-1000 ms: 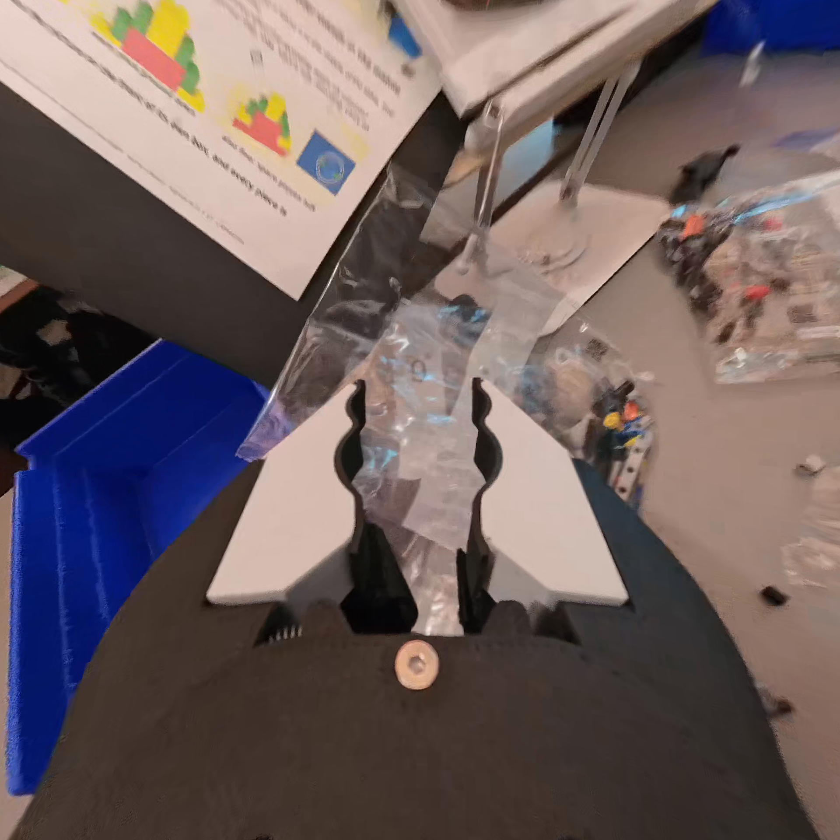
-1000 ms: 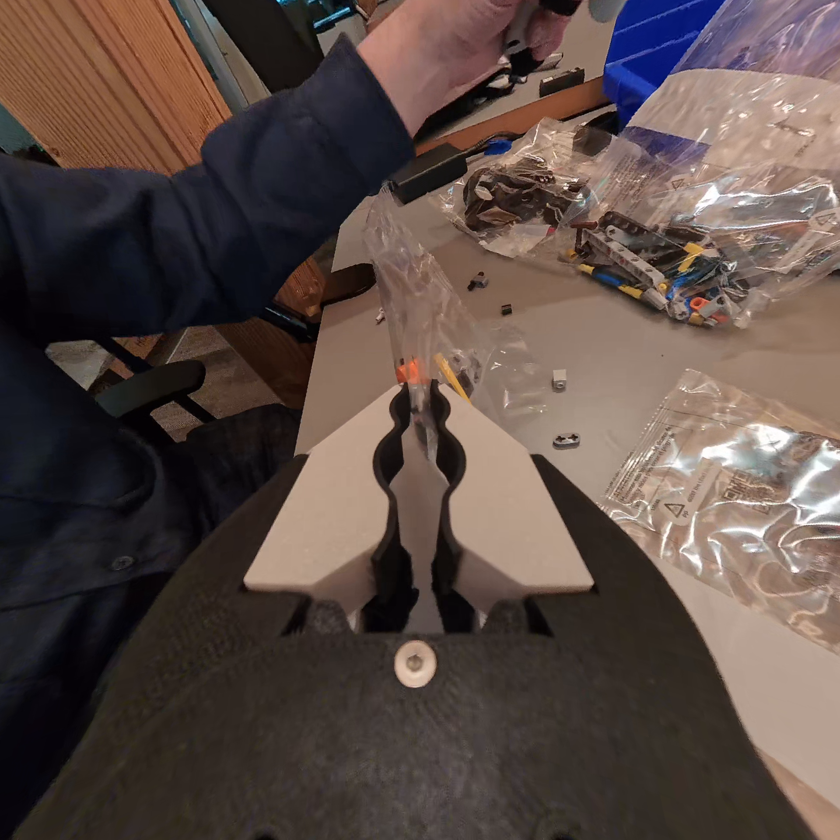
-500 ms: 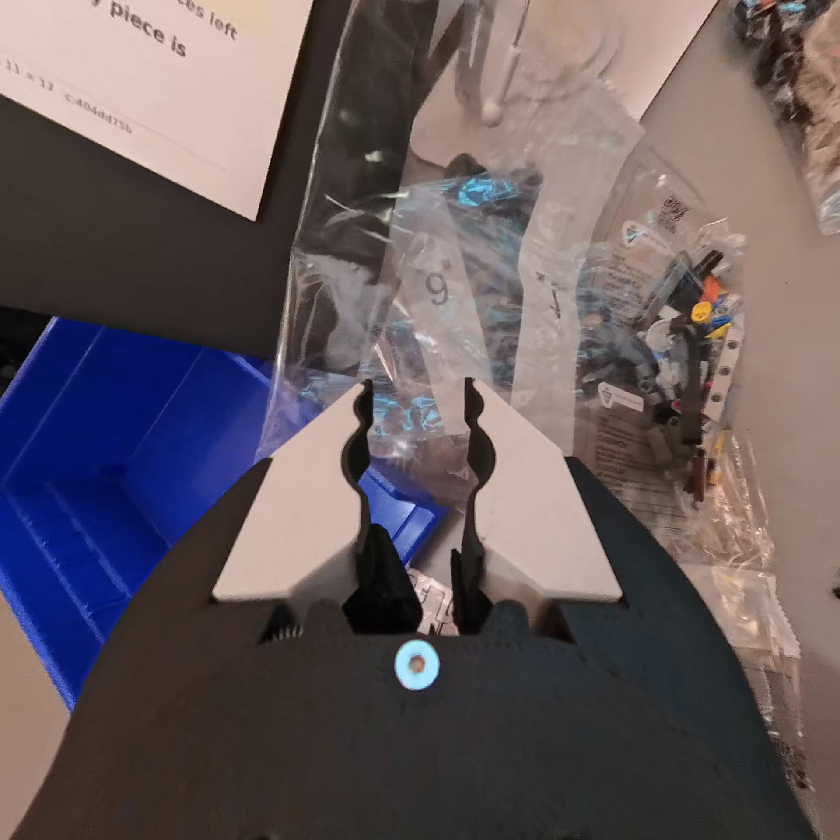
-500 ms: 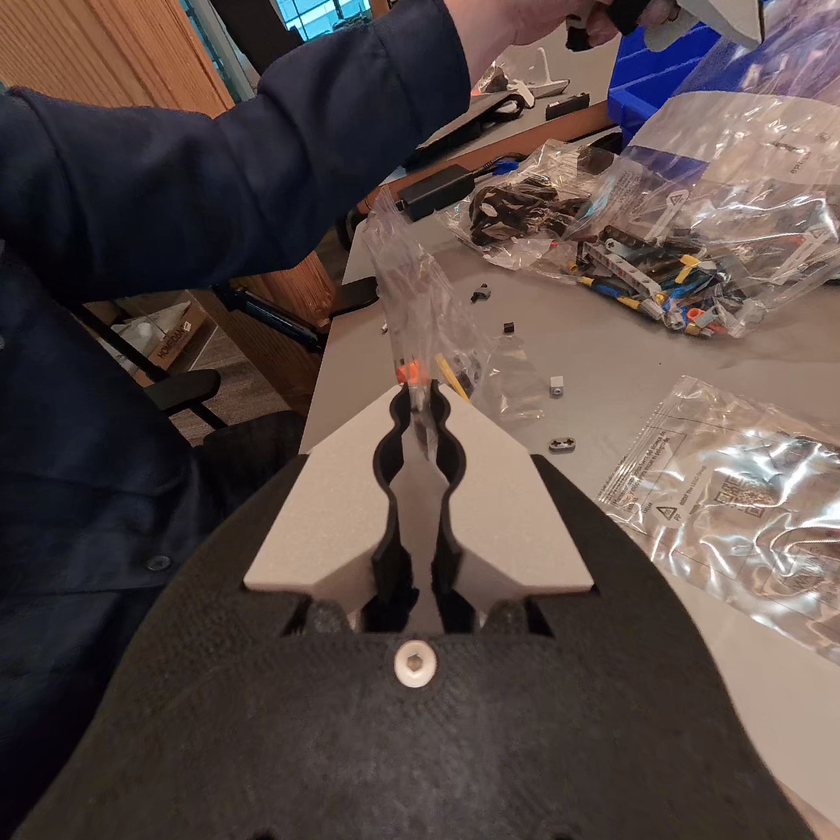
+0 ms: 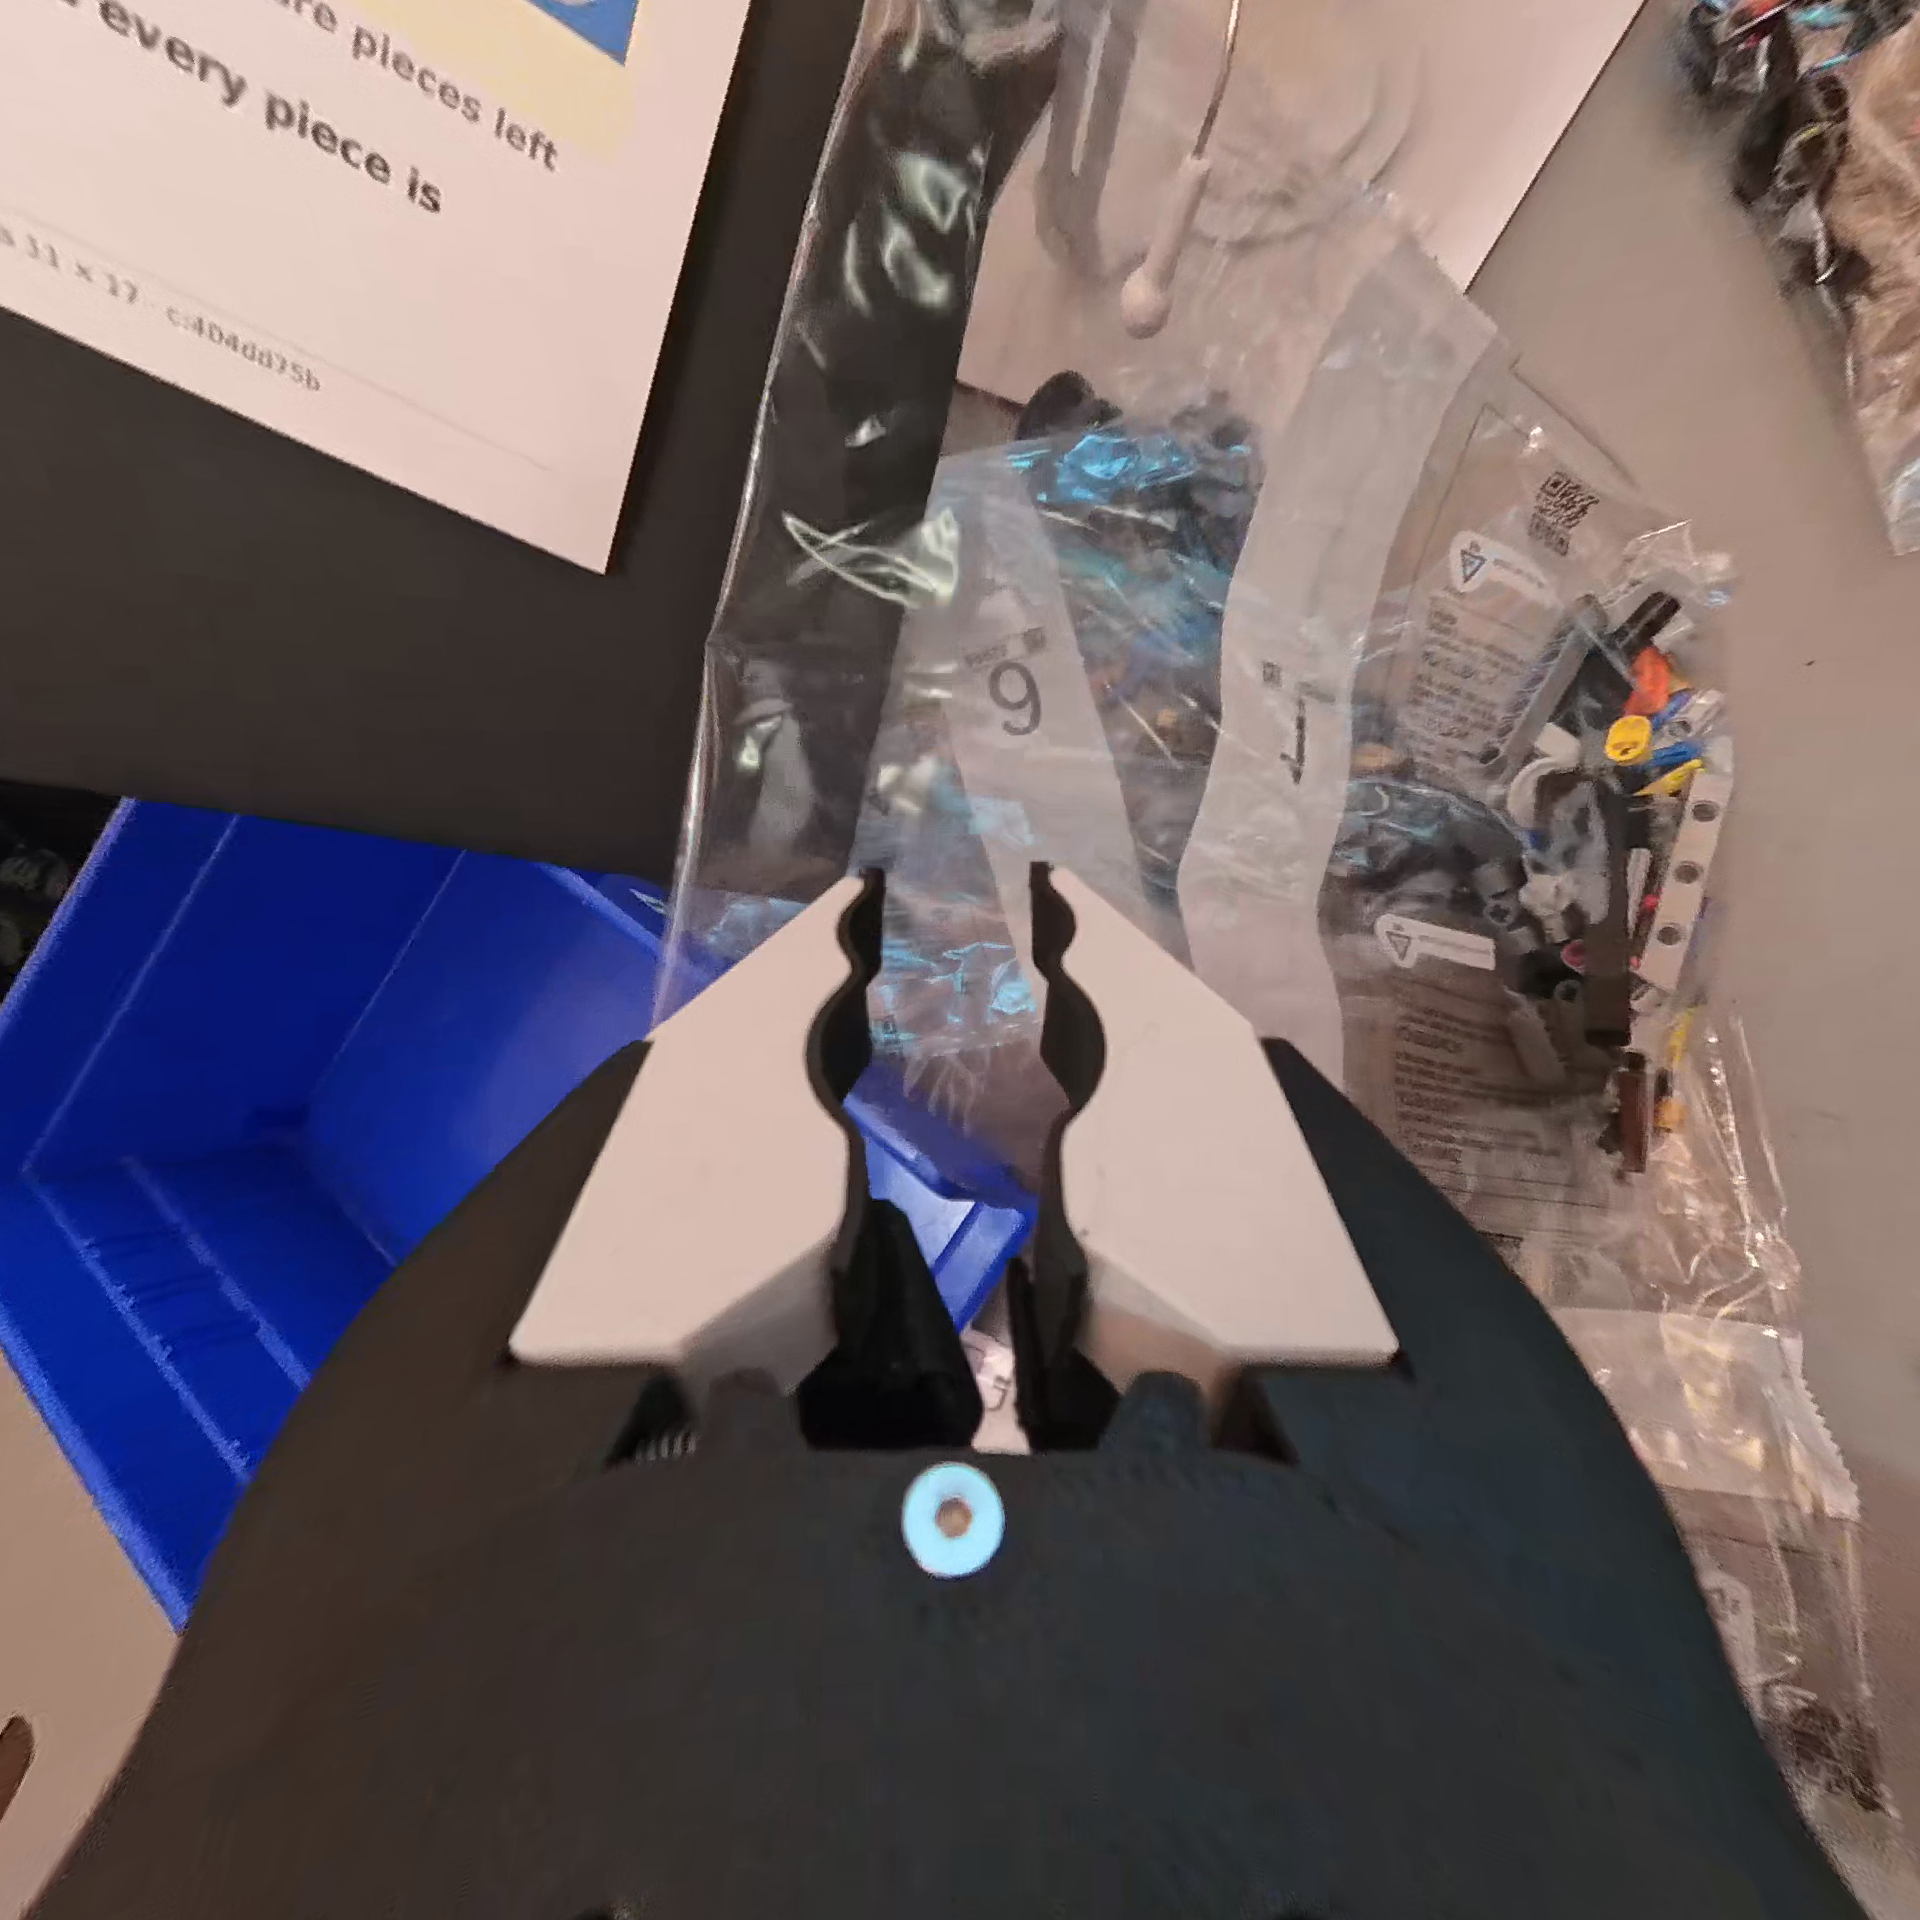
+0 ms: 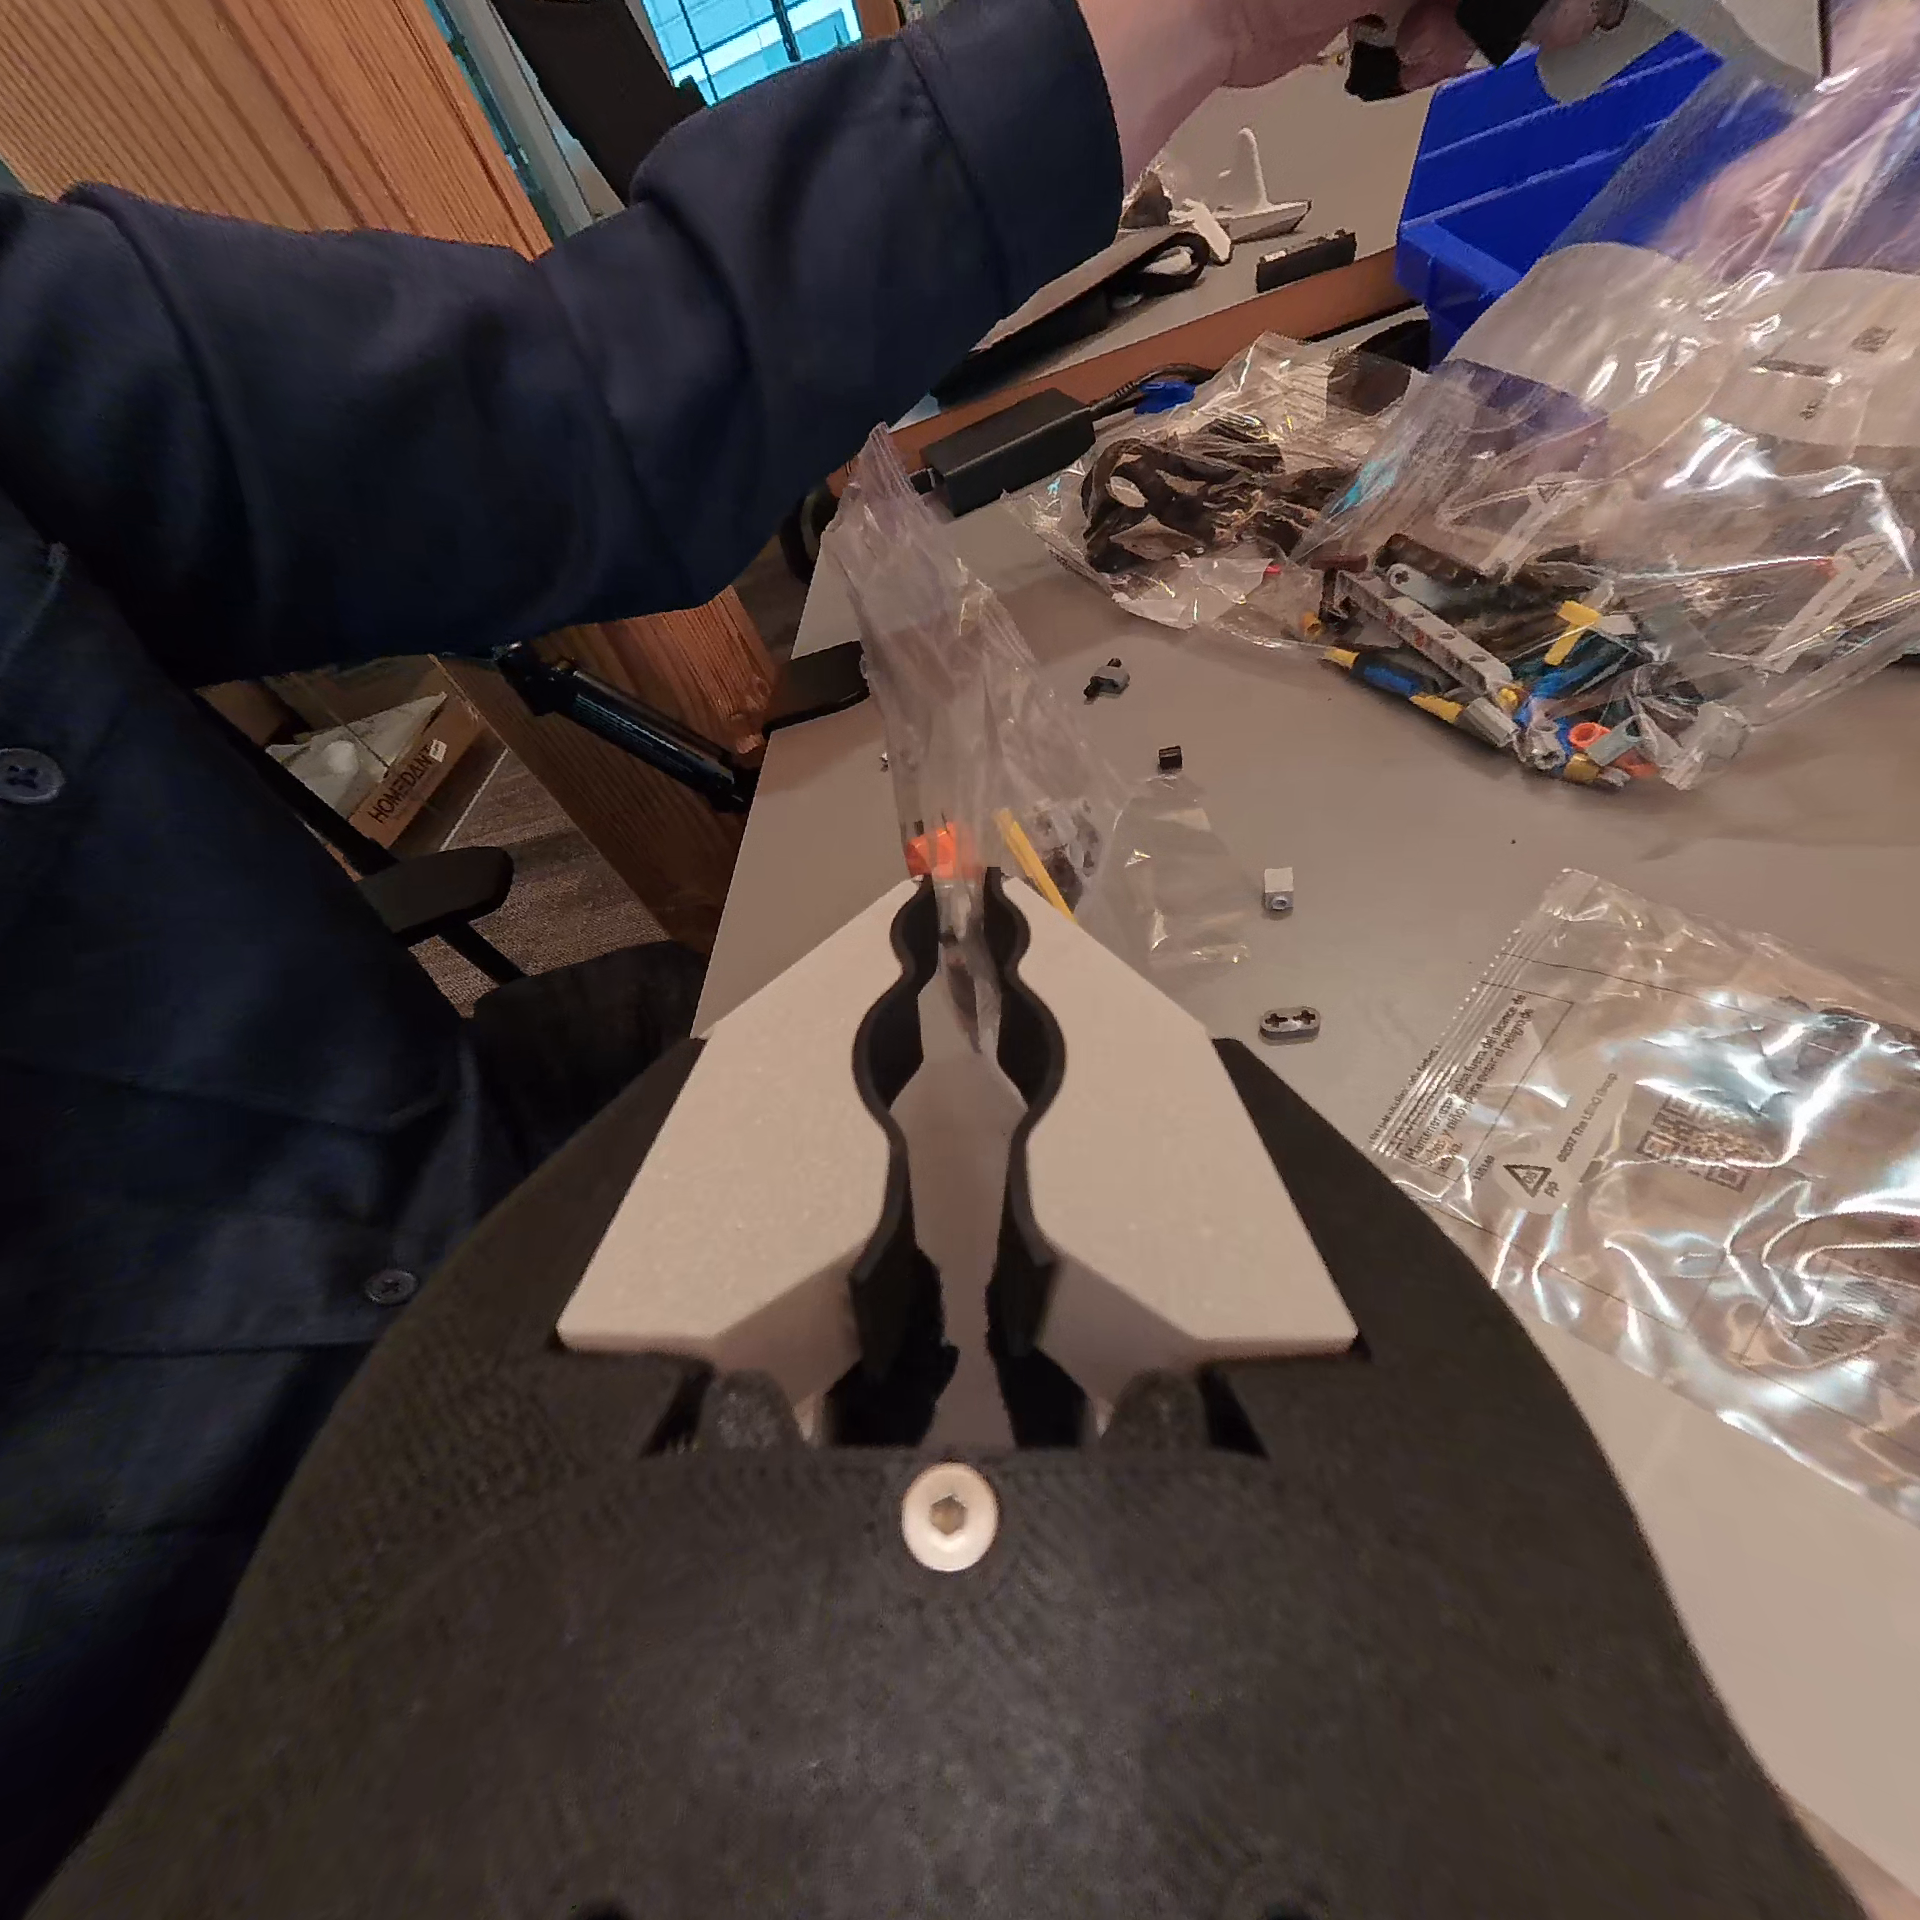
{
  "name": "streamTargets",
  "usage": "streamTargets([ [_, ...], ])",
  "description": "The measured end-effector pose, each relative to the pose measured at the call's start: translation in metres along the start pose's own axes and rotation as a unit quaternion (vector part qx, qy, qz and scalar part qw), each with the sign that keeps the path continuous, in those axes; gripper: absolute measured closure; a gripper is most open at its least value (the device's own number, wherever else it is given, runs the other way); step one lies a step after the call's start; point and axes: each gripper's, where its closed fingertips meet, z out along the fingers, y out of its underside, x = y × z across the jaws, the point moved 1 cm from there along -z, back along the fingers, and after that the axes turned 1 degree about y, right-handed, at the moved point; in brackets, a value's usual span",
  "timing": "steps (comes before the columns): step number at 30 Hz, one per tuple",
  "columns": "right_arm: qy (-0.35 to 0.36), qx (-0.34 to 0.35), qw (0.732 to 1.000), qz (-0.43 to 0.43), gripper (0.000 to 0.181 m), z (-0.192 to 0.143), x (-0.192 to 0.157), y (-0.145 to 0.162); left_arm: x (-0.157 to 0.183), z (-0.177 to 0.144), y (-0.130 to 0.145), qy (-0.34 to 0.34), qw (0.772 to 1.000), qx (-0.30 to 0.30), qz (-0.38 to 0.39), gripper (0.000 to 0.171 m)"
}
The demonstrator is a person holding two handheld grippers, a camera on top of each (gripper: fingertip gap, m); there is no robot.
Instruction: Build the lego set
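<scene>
While no two bricks are joined yet, we judge the step in hand to be unpacking and sorting the parts. Our right gripper (image 6: 958,883) is pinching a small clear bag (image 6: 940,665) at its lower end; the bag stands up toward twelve o'clock with an orange piece (image 6: 928,850) and a yellow one just above the tips. Our left gripper (image 5: 951,883) hangs spread, with nothing between its fingers, over a large numbered bag (image 5: 1039,665) that drapes across the rim of the blue bin (image 5: 239,1039) at nine o'clock. More filled bags (image 6: 1538,623) lie on the grey worktop (image 6: 1351,831) at two o'clock in the right wrist view, with loose small pieces (image 6: 1280,889) near them. Next, we think, the small bag must be emptied or set down, which calls for a steady second grip. What the small bag holds lower down is hidden by the gripper, and the far bags' contents are too jumbled to name.
</scene>
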Motion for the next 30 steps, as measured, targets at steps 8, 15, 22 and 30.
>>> streamTargets([
  [8,0.0,0.002,1.0,-0.002,0.176,-0.001,-0.001,-0.001,0.005,-0.017,-0.009,-0.014,0.999,0.025,0.015,0.16],
  [15,0.001,0.005,1.0,0.0,0.176,-0.002,0.0,-0.002,0.013,-0.034,-0.02,-0.03,0.998,0.038,0.041,0.171],
  [22,0.004,0.007,1.0,0.0,0.176,-0.003,0.001,-0.002,0.023,-0.05,-0.035,-0.054,0.995,0.041,0.071,0.171],
  [30,0.014,0.008,1.0,0.001,0.176,-0.005,0.004,-0.002,0.061,-0.078,-0.08,-0.104,0.982,0.083,0.133,0.171],
])
